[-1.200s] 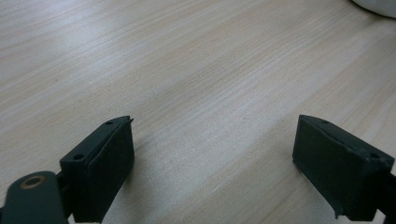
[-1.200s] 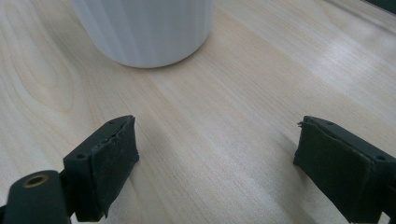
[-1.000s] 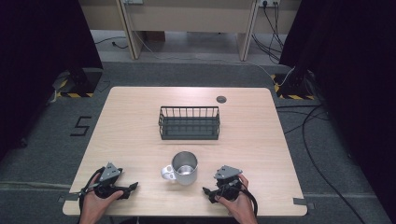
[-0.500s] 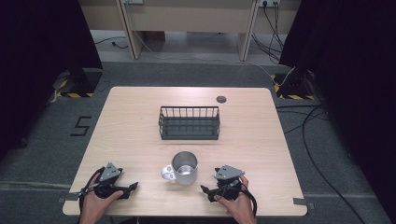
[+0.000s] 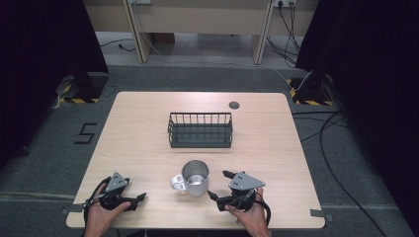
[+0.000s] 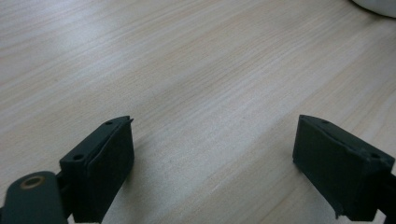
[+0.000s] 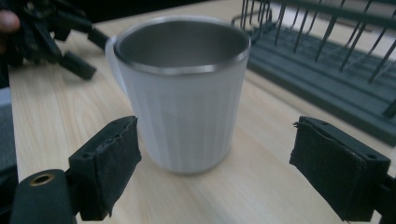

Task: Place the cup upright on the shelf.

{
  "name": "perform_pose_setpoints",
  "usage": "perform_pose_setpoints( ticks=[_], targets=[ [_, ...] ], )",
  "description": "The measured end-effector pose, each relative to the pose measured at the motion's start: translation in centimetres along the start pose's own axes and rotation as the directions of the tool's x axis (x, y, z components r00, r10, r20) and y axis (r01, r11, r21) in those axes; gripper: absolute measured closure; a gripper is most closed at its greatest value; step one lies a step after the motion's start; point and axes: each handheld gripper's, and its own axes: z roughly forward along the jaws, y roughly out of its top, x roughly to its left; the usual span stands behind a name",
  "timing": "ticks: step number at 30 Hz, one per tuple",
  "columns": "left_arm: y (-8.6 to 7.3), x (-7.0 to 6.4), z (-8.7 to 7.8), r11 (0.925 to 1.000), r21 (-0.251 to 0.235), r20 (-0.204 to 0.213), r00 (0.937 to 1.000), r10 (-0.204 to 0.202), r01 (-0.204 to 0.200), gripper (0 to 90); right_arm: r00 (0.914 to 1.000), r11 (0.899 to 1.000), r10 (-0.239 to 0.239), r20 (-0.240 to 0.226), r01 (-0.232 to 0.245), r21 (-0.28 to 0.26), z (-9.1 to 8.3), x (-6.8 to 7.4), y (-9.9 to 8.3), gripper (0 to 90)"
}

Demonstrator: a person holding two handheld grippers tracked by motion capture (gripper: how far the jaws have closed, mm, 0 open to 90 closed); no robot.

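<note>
Near the table's (image 5: 148,128) front edge, the right gripper (image 7: 215,177), jaws spread, faces a ribbed white steel-lined mug (image 7: 184,93) before a wire basket (image 7: 327,70); the left gripper (image 6: 212,168), jaws spread, faces bare wood.

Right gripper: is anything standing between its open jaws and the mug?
Nothing visible. The right gripper points at the mug, jaws spread wider than it, bare table between. The wire basket sits behind the mug.

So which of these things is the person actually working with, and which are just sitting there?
In use:
- white mug, standing upright in front of the right gripper, whose jaws are open
- left gripper, also open, resting over bare table

Just sitting there:
- dark wire basket, beyond the mug
- small round grey disc, near the far edge
</note>
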Motion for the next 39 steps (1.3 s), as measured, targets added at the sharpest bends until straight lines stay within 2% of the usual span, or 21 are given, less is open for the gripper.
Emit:
perform_pose_setpoints(
  ticks=[3,5,9,20,22,29,33,35,39],
  targets=[
    [0.0,0.0,0.0,1.0,0.0,0.0,1.0,0.0,0.0,11.8,1.0,0.998,0.0,-0.007,-0.001,-0.063,0.0,0.3,0.6,14.9],
    [0.0,0.0,0.0,1.0,0.0,0.0,1.0,0.0,0.0,11.8,0.9994,0.993,-0.004,-0.034,0.0,-0.12,0.1,0.4,1.1,14.9],
    [0.0,0.0,0.0,1.0,0.0,0.0,1.0,0.0,0.0,11.8,0.9994,0.988,-0.009,-0.033,0.004,-0.152,0.4,0.6,1.6,14.9],
    [0.0,0.0,0.0,1.0,0.0,0.001,1.0,0.001,-0.001,11.8,0.9988,0.987,0.002,-0.048,-0.009,-0.16,1.7,0.6,2.1,14.9],
    [0.0,0.0,0.0,1.0,0.0,0.001,1.0,0.001,-0.001,11.8,0.9985,0.986,-0.014,-0.052,0.005,-0.165,2.1,0.7,2.4,14.9],
    [0.0,0.0,0.0,1.0,0.0,0.002,1.0,0.001,-0.001,11.8,0.9977,0.984,-0.002,-0.068,-0.01,-0.176,3.0,0.7,2.5,13.4],
    [0.0,0.0,0.0,1.0,0.0,0.002,1.0,0.001,-0.001,11.8,0.9974,0.982,-0.016,-0.07,0.003,-0.187,3.4,0.8,2.7,13.4],
    [0.0,0.0,0.0,1.0,0.0,0.002,1.0,0.001,-0.001,11.8,0.9982,0.983,-0.001,-0.059,-0.01,-0.185,3.6,0.7,2.7,15.0],
    [0.0,0.0,0.0,1.0,0.0,0.002,1.0,0.001,-0.001,11.8,0.9966,0.981,0.017,-0.081,-0.032,-0.189,4.2,0.6,2.7,14.8]
  ],
)
